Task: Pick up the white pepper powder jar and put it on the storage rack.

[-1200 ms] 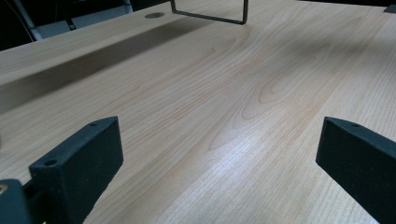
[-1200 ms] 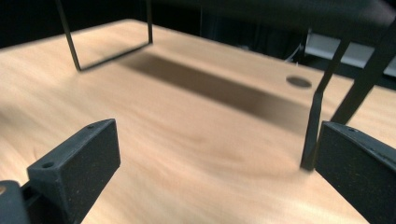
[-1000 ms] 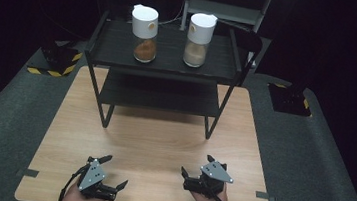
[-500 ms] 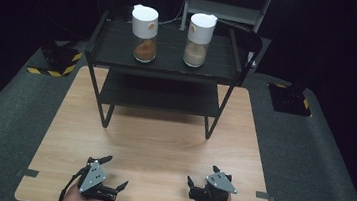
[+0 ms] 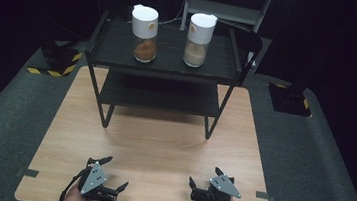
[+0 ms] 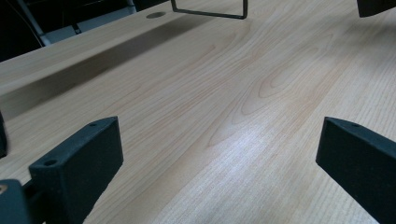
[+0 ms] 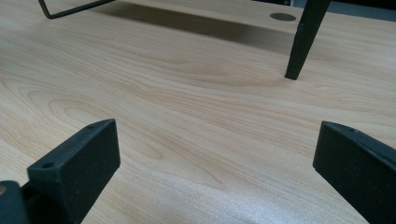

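Near edge of the wooden table [image 5: 162, 144]: we hold the left gripper [image 5: 110, 176] and right gripper [image 5: 202, 186], both low over bare wood, jaws spread wide, nothing between them. The gripper views agree: wide gap, empty. Farther off stands a black two-tier rack [image 5: 162, 68]. On its top shelf, well apart from both grippers, sit two white-lidded jars: left jar [image 5: 144, 34] with reddish-brown powder, right jar [image 5: 199, 40] with paler brown powder.
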Demonstrator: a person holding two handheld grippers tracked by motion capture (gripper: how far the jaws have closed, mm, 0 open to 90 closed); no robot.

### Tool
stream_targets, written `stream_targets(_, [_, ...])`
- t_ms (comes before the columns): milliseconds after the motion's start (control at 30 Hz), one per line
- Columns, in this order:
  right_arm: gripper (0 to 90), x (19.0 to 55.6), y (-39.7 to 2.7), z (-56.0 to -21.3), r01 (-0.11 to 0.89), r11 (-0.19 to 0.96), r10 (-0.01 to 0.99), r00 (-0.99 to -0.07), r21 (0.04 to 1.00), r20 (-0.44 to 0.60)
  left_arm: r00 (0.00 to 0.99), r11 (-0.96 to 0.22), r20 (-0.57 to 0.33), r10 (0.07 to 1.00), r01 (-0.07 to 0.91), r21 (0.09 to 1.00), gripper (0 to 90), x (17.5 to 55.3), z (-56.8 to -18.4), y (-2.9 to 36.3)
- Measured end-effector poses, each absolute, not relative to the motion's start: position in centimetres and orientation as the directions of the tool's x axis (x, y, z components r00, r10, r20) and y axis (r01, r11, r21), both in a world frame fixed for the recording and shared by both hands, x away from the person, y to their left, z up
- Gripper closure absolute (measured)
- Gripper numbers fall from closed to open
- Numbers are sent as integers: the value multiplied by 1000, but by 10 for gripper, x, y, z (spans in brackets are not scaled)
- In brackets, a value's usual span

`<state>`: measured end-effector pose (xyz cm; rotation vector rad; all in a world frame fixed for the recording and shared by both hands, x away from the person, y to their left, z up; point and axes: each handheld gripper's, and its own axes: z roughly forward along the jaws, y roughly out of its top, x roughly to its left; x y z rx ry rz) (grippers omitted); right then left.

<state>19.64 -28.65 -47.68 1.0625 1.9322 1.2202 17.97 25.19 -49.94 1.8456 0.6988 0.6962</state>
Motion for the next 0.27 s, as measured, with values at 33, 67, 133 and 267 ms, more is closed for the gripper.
stream_targets(33, [2,196,-287,-477,303,251,869,-489,919,-76,667,-328,144,731,158,931,9,180,-499,252])
stream_targets(67, [2,196,-287,-477,302,247,870,-487,921,-74,669,-326,140,730,161,932,9,181,-499,253])
stream_targets(133, [2,195,-287,-478,301,245,871,-485,922,-73,672,-317,127,730,168,933,9,182,-499,254])
stream_targets(267, [0,196,-287,-477,302,253,867,-492,919,-77,667,-298,112,737,172,939,9,182,-500,256])
